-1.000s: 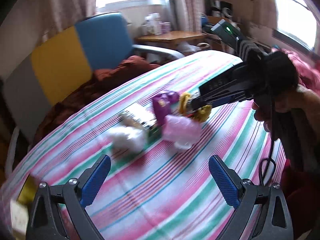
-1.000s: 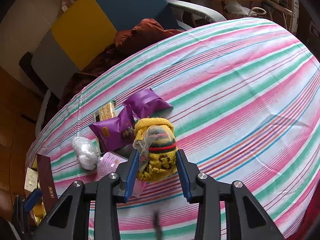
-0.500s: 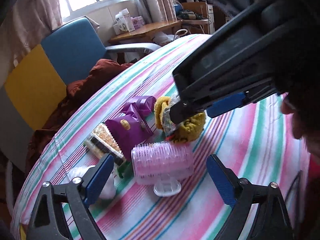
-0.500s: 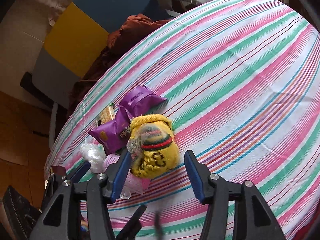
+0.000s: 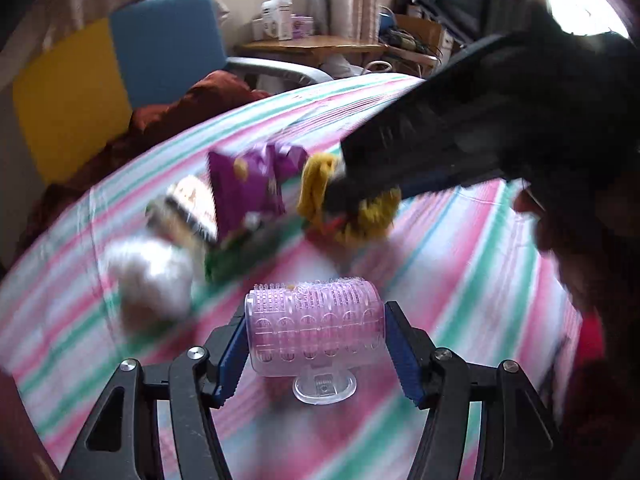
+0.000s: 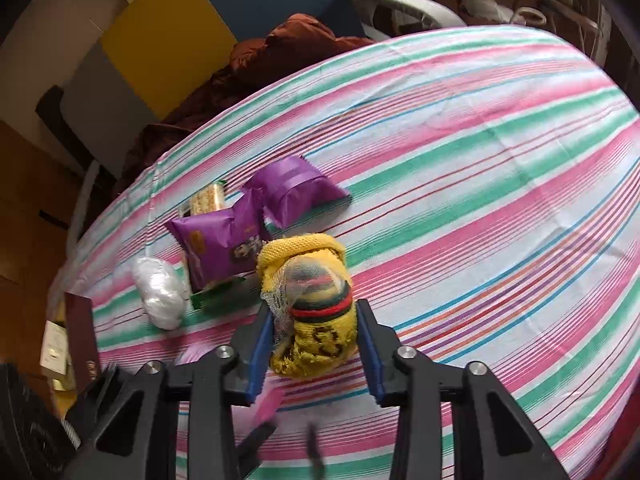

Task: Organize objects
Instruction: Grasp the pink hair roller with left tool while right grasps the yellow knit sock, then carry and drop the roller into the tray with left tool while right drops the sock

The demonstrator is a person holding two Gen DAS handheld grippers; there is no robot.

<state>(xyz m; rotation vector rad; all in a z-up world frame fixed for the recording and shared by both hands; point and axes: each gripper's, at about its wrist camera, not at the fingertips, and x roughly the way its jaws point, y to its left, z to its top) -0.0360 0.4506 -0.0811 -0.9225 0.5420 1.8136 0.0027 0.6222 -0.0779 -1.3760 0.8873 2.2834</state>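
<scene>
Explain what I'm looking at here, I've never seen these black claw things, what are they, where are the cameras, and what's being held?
These are two hand-held grippers, each with a camera looking along its two fingers. No robot: a person holds one in each hand.

Left camera view: the left gripper is closed on a pink hair roller. The black shape at upper right is the other gripper.

Right camera view: the right gripper is closed on a yellow knitted bundle.

On the striped tablecloth lie two purple packets, a white plastic wad, a green wrapper and a cracker pack.
</scene>
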